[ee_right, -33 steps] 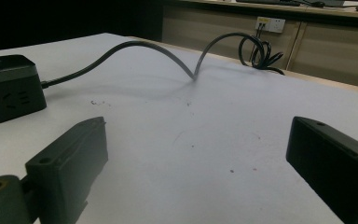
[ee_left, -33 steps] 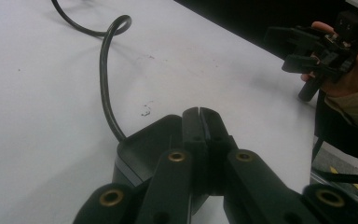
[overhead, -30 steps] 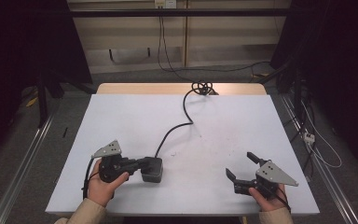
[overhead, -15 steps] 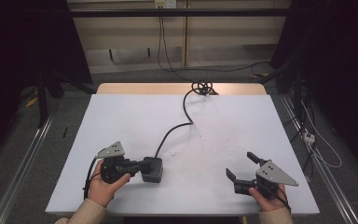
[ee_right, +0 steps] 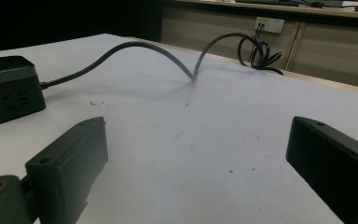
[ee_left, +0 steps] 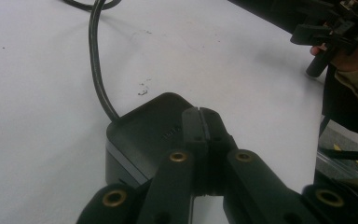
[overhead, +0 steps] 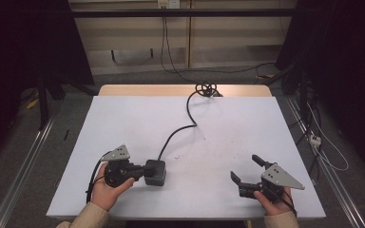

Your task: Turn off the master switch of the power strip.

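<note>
A black power cube (overhead: 156, 173) with sockets on its side lies on the white table (overhead: 228, 123) at the front left. Its black cable (overhead: 179, 131) snakes back to a coil (overhead: 207, 89) at the far edge. My left gripper (overhead: 144, 169) is shut, jaws pressed together with nothing between them. In the left gripper view its tips (ee_left: 203, 122) lie over the cube's top face (ee_left: 140, 128); I cannot tell if they touch it. My right gripper (overhead: 247, 169) sits at the front right, open and holding nothing. The right gripper view puts the cube (ee_right: 9, 88) far left of its jaws (ee_right: 198, 135).
The cable (ee_right: 168, 51) arches up off the table in mid-span, with the coil (ee_right: 258, 51) at the back. Behind the table runs a wooden wall panel with a socket plate (ee_right: 268, 24). Loose cables lie on the floor right of the table (overhead: 321, 142).
</note>
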Demonstrator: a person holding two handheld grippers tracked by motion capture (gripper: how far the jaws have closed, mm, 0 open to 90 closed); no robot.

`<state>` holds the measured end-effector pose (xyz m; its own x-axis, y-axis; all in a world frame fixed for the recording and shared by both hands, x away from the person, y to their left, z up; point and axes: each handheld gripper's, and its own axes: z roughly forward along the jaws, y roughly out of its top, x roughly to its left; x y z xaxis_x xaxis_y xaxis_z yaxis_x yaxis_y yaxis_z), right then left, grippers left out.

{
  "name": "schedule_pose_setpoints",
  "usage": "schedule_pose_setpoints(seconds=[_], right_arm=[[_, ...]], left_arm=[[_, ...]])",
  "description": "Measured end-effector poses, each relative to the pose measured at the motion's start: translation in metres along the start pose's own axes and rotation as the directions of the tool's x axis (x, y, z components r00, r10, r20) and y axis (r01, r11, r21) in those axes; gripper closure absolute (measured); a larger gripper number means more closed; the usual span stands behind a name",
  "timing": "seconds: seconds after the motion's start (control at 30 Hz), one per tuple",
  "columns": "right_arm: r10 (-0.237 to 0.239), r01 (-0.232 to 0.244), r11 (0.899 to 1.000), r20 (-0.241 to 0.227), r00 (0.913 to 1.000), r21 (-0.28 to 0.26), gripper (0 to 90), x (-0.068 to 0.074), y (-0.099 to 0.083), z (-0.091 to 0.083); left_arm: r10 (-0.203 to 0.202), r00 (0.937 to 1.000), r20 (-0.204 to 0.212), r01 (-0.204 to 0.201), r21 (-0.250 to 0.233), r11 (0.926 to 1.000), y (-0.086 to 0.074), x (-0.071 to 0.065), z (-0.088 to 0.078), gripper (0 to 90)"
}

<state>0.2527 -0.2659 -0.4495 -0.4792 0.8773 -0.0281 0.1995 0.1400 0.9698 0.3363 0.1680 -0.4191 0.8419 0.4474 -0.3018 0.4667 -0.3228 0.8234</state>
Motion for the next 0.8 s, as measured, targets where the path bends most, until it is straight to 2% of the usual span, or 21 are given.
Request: schedule_pose_setpoints(seconds=[0.8], right_arm=[[-0.002,0.002,1.0,0.0,1.0,0.0,5.0,0.0001,0.0001,-0.0002]], left_arm=[[0.021,0.9997,-0.012,-0.021,0.018,0.9996,0.0,-0.0015,0.0024,90.0]])
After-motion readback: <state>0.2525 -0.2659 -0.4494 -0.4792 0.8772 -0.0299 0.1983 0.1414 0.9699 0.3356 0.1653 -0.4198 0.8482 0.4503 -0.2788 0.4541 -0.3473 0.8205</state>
